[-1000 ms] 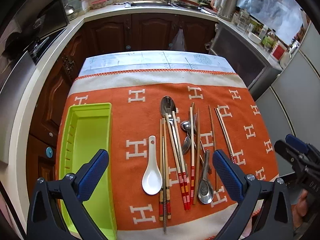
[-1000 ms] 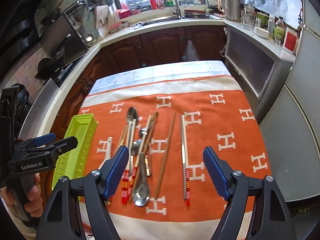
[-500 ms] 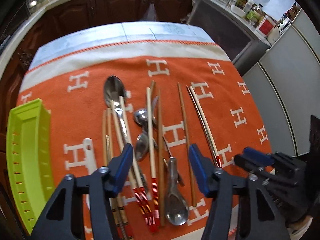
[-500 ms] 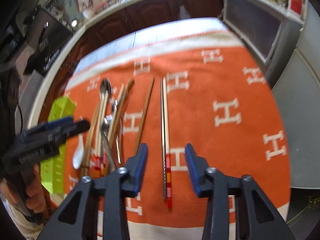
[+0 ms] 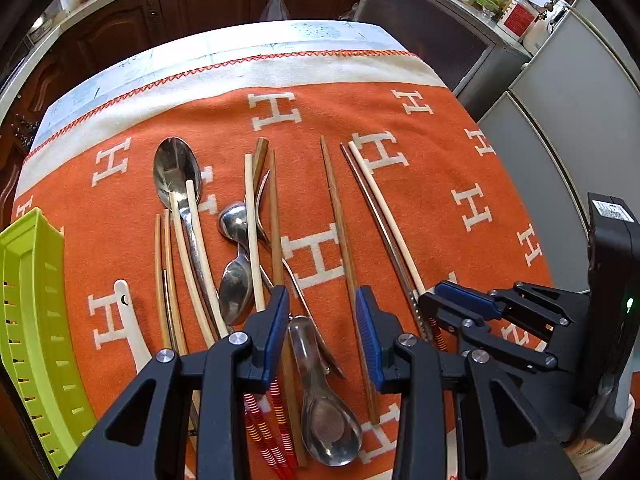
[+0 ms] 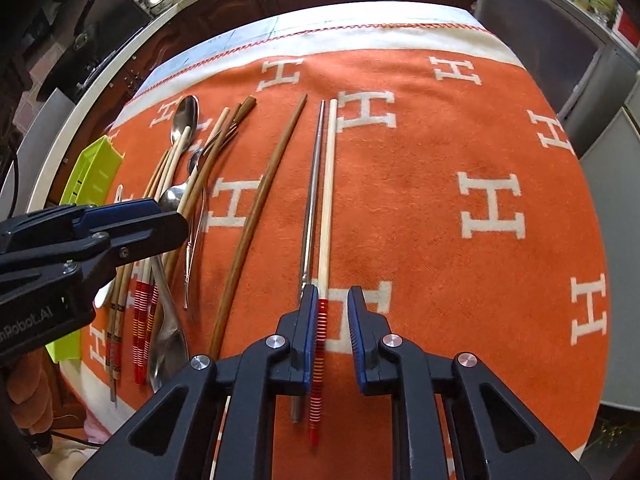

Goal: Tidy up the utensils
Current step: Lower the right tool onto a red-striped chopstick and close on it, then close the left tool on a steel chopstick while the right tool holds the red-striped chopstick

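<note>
Jaws parted on both tools: we hold our left gripper (image 5: 322, 330) low over the near end of the utensil pile, its blue pads either side of a steel soup spoon (image 5: 326, 412) and gripping nothing, while our right gripper (image 6: 329, 336) straddles the red-striped end of a pale chopstick (image 6: 326, 216), jaws apart, the left pad just beside the stripes and the right pad clear of them.

We see the utensils spread on an orange blanket (image 6: 460, 128) patterned with white H letters, which covers the bench. That pale chopstick lies lengthwise beside a thin metal chopstick (image 6: 311, 200), the 2 nearly parallel and close together. To their left a single dark wooden chopstick (image 6: 260, 208) lies alone and slightly curved in the fisheye view.

Further left the pile thickens. A large steel spoon (image 5: 176, 176) lies bowl-up at the far end with 2 pale chopsticks crossing its handle. 2 smaller steel spoons (image 5: 236, 248) overlap in the middle, under another pale stick. A white ceramic spoon (image 5: 130, 324) lies at the pile's left edge, next to a pair of thin brown chopsticks (image 5: 164, 276).

A lime-green slotted tray (image 5: 28, 304) sits at the blanket's left edge, well apart from the right-hand chopsticks; what little of its inside we can see holds nothing.
</note>
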{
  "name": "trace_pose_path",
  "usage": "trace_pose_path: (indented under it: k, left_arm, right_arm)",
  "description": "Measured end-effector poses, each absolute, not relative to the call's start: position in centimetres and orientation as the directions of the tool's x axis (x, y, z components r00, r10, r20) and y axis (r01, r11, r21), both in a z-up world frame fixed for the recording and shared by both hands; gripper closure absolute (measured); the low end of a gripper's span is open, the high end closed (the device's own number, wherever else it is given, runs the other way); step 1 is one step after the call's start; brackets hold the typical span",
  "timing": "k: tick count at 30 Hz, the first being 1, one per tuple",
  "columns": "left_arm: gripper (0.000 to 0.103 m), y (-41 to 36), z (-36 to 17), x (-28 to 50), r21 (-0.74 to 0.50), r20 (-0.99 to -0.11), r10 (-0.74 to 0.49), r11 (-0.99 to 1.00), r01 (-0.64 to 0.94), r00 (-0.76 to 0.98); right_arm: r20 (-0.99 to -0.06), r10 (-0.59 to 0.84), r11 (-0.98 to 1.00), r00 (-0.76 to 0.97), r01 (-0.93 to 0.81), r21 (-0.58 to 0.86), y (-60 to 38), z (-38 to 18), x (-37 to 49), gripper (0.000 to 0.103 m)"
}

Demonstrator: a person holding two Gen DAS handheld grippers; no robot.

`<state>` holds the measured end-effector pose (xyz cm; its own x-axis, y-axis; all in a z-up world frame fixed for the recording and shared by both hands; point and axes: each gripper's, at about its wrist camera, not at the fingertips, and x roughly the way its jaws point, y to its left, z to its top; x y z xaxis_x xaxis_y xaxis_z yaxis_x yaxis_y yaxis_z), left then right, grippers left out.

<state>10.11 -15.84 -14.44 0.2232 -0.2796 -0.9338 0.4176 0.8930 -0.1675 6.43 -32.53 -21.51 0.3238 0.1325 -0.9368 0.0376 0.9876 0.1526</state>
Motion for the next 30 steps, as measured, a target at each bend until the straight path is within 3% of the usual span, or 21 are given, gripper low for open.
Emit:
trace_pose_path:
  k: [7, 9, 13, 16, 18, 24, 30]
  left_arm:
    - [0.070, -16.4, -14.4, 10.1, -0.180, -0.930, -0.293, 0.889, 0.422, 0.220]
    - [0.070, -16.9, -14.4, 10.0, -0.183, -0.929, -0.298, 0.884, 0.430, 0.218]
    - [0.071, -17.7, -14.5, 10.0, -0.192, -0.929, -0.308, 0.876, 0.442, 0.207]
    - [0.082, -18.6, -15.0, 10.1, -0.225, -0.930, -0.326, 0.869, 0.441, 0.169]
    - [0.083, -19.4, -15.6, 10.1, -0.257, -0.930, -0.344, 0.863, 0.435, 0.132]
    - [0.085, -21.0, -16.4, 10.2, -0.303, -0.925, -0.369, 0.859, 0.413, 0.088]
    - [0.085, -20.5, -13.7, 10.5, -0.279, -0.907, -0.375, 0.875, 0.396, 0.190]
  right_arm:
    - [-0.941, 0.032, 0.999, 0.337, -0.002, 0.033, -30.1, -21.3, 8.3, 0.088]
    - [-0.938, 0.011, 1.000, 0.345, 0.003, 0.012, -30.3, -21.1, 7.5, 0.097]
    - [-0.928, 0.098, 0.984, 0.358, 0.107, 0.145, -33.3, -20.6, 5.8, 0.098]
    - [-0.913, 0.151, 0.955, 0.379, 0.184, 0.235, -35.5, -20.2, 4.5, 0.098]
    - [-0.902, 0.174, 0.936, 0.394, 0.217, 0.276, -36.5, -19.9, 3.8, 0.098]
    - [-0.890, 0.200, 0.903, 0.410, 0.276, 0.330, -37.8, -19.7, 2.3, 0.098]
    - [-0.878, 0.209, 0.886, 0.431, 0.297, 0.357, -39.2, -19.6, 0.3, 0.098]
